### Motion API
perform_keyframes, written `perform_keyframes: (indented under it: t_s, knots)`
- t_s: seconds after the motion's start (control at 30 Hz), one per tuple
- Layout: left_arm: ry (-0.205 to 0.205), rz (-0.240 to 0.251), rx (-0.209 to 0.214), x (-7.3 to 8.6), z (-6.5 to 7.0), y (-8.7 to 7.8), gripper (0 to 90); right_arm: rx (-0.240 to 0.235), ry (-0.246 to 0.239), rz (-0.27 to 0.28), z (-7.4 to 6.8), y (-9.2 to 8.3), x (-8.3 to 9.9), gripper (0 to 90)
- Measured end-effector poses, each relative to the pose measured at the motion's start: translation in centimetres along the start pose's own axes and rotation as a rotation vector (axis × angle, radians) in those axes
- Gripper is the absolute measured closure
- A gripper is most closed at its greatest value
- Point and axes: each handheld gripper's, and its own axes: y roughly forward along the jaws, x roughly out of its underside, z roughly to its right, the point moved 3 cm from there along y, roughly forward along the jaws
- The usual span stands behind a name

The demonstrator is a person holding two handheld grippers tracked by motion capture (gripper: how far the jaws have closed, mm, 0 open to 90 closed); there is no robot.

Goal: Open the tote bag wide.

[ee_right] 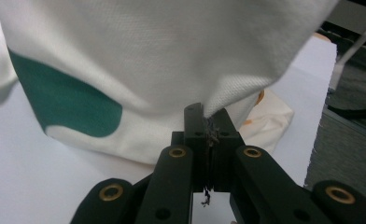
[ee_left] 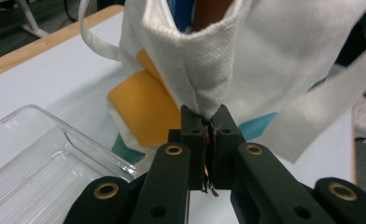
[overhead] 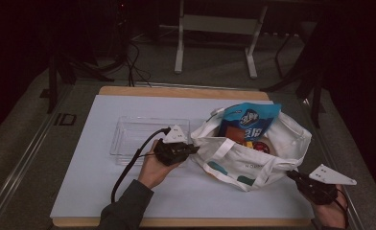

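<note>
A white cloth tote bag (overhead: 272,160) with teal patches lies open on the table's right half. A blue snack bag (overhead: 251,117) sticks out of its mouth, above brown and red packets. My left gripper (overhead: 195,149) is shut on the bag's left rim; in the left gripper view the jaws (ee_left: 209,114) pinch a fold of white fabric (ee_left: 246,56). My right gripper (overhead: 289,173) is shut on the bag's lower right corner, and in the right gripper view (ee_right: 208,114) the cloth (ee_right: 148,51) hangs from between the pads.
A clear plastic tray (overhead: 123,129) stands empty just left of the bag, close by my left hand (ee_left: 31,154). The white mat (overhead: 95,182) covers a wooden table top (overhead: 176,91). Cables (overhead: 133,62) and a grey frame (overhead: 215,24) are on the floor beyond.
</note>
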Motion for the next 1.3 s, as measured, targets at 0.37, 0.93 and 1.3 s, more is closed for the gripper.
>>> perform_keyframes:
  t_s: [0.37, 0.93, 1.3]
  knots:
    - [0.002, -0.075, -0.039, 1.1, -0.6, 1.0, 87.4, 0.046, 0.014, -0.071, 0.3, 1.1, 1.1, 88.8]
    - [0.001, -0.192, -0.08, 2.0, -0.1, 3.5, 87.5, 0.042, 0.073, -0.225, 0.9, 5.2, 3.3, 89.0]
    - [-0.002, -0.097, -0.043, 1.5, -0.3, 2.1, 62.7, 0.04, 0.162, -0.114, 1.4, 1.9, 1.4, 54.0]
